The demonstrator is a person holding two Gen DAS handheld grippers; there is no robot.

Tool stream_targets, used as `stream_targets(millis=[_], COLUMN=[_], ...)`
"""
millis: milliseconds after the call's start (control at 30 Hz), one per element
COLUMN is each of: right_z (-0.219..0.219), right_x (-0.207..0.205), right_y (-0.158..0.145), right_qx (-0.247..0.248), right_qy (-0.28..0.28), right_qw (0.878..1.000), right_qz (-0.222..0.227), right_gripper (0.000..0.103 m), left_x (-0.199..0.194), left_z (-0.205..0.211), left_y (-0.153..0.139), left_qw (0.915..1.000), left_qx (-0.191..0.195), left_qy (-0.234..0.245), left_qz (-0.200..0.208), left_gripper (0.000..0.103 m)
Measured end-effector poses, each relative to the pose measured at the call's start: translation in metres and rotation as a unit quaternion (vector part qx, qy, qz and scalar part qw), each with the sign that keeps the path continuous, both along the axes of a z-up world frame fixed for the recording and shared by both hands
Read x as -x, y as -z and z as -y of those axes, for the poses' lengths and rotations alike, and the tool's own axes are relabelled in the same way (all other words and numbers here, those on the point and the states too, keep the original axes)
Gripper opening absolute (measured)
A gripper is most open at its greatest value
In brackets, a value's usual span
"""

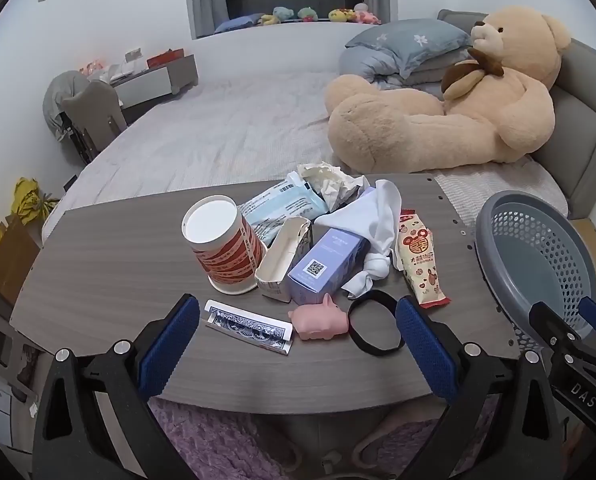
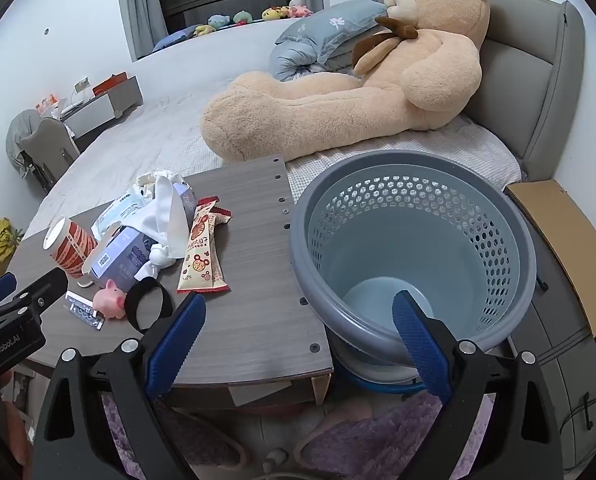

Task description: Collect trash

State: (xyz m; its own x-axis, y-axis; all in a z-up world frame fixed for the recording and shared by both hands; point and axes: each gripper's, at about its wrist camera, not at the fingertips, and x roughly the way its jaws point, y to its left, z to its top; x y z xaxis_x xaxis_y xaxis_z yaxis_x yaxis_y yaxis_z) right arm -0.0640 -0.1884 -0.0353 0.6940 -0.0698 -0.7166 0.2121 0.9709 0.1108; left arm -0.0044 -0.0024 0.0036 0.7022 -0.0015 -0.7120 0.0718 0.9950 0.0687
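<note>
Nearest in the left wrist view, the left gripper (image 1: 298,336) is seen with its blue fingers (image 1: 169,346) spread wide over the near edge of the desk (image 1: 98,264), nothing held between them. Between the fingers lie a playing-card box (image 1: 248,326) at about 10 o'clock from the gripper's midpoint, a pink toy pig (image 1: 317,320) close by at 1 o'clock, and a black band (image 1: 373,322) at 3 o'clock of the pig, just beside it.

Beyond these, the trash is gathered at the middle of the desk. A red-and-white paper cup (image 1: 222,248) stands upright at 11 o'clock of the pig. An open white carton (image 1: 284,266) lies touching a lavender box (image 1: 327,264), which is partly covered by a white cloth (image 1: 373,236). A snack wrapper (image 1: 417,264) lies at 3 o'clock of the cloth. Farther back rest a pale blue wipes packet (image 1: 282,204) and crumpled tissue (image 1: 329,182).

In the right wrist view, the right gripper (image 2: 298,344) is likewise seen spread wide and empty, straddling the desk's right corner and the rim of a grey perforated basket (image 2: 497,232), which stands beside the desk at 3 o'clock and holds nothing visible. A cardboard sheet (image 2: 569,240) leans at 3 o'clock of the basket.

Farthest off, a bed (image 1: 226,128) carries a large teddy bear (image 1: 457,112) and folded bedding (image 1: 401,52).
</note>
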Motion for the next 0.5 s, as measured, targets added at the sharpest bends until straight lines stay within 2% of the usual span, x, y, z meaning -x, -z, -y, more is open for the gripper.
stream_targets(millis=[500], right_z=[-0.001], right_x=[0.0011], right_y=[-0.0034], right_qx=[0.001], right_qy=[0.001], right_qw=[1.0], right_qz=[0.001], right_gripper=[0.09], left_x=[0.0], left_z=[-0.0031], left_y=[-0.0025], left_qw=[1.0], left_qx=[0.005], left_qy=[0.0], left_qz=[-0.001], left_gripper=[0.097])
